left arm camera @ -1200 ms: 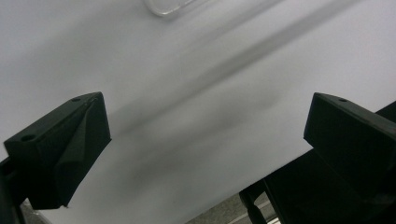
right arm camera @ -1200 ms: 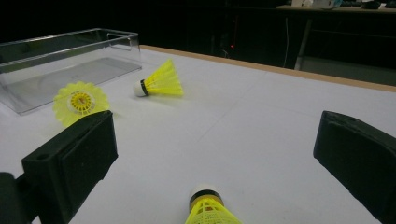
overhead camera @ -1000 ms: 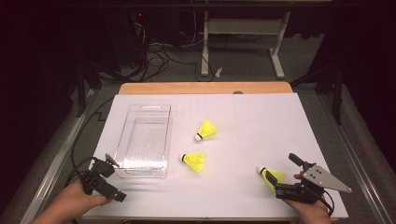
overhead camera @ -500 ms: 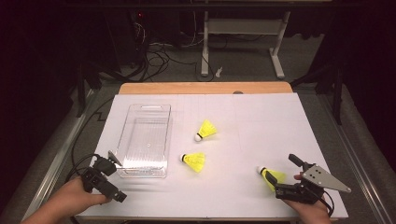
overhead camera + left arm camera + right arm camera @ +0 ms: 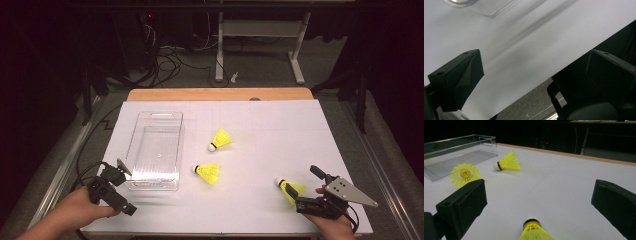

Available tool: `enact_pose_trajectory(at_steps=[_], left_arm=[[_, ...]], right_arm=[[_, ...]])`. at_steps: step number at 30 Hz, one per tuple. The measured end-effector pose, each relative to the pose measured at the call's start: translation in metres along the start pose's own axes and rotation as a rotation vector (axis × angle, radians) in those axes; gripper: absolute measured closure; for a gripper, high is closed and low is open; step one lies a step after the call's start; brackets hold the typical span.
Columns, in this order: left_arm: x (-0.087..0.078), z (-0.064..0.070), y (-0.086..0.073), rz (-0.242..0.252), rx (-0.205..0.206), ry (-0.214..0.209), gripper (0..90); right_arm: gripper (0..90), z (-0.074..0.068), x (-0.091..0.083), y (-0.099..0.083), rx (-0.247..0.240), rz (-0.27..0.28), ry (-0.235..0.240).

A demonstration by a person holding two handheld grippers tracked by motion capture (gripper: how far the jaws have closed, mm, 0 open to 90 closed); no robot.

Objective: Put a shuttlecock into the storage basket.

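Note:
Three yellow shuttlecocks lie on the white table sheet (image 5: 280,130): one (image 5: 221,138) in the middle, one (image 5: 208,173) nearer, one (image 5: 289,190) at the front right. My right gripper (image 5: 303,181) stands open around that last one without touching it; in the right gripper view its cork end (image 5: 531,221) lies between the spread jaws of the right gripper (image 5: 539,195). My left gripper (image 5: 124,189) is open at the front left, just before the clear plastic box (image 5: 155,150). Bare sheet lies between the left gripper (image 5: 534,72) jaws.
The box corner (image 5: 481,5) shows at the top of the left gripper view, and the table's front edge (image 5: 564,67) crosses between the jaws. A wooden strip (image 5: 220,94) bounds the far side. Cables and desk legs (image 5: 218,55) lie on the floor beyond.
My left gripper has shifted slightly to the right, toward the box's near corner. The right gripper and the shuttlecocks have stayed put.

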State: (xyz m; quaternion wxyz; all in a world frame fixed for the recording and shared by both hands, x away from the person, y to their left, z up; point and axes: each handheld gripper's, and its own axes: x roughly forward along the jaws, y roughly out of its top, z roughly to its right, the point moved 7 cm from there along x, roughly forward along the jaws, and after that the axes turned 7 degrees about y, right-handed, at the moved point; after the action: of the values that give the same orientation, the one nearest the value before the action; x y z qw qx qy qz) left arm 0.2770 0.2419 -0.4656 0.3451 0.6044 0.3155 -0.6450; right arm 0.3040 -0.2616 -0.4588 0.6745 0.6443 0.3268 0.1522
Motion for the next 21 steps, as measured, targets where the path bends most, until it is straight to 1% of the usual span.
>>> enact_pose_trajectory(at_steps=[4,8,12,21], left_arm=[[0.005,0.007,0.002,-0.004,0.014,0.001,2.2],[0.012,0.016,0.006,-0.009,0.034,0.002,2.2],[0.019,0.024,0.009,-0.02,0.054,-0.006,2.2],[0.021,0.042,0.019,-0.014,0.097,-0.017,2.2]], right_arm=[[0.6,0.0,0.001,0.0,-0.004,-0.002,0.002],[0.7,0.0,0.001,0.0,-0.004,-0.003,0.001],[0.7,-0.001,0.001,0.0,-0.005,-0.007,0.003],[0.8,-0.001,0.0,0.0,-0.004,-0.01,0.003]])
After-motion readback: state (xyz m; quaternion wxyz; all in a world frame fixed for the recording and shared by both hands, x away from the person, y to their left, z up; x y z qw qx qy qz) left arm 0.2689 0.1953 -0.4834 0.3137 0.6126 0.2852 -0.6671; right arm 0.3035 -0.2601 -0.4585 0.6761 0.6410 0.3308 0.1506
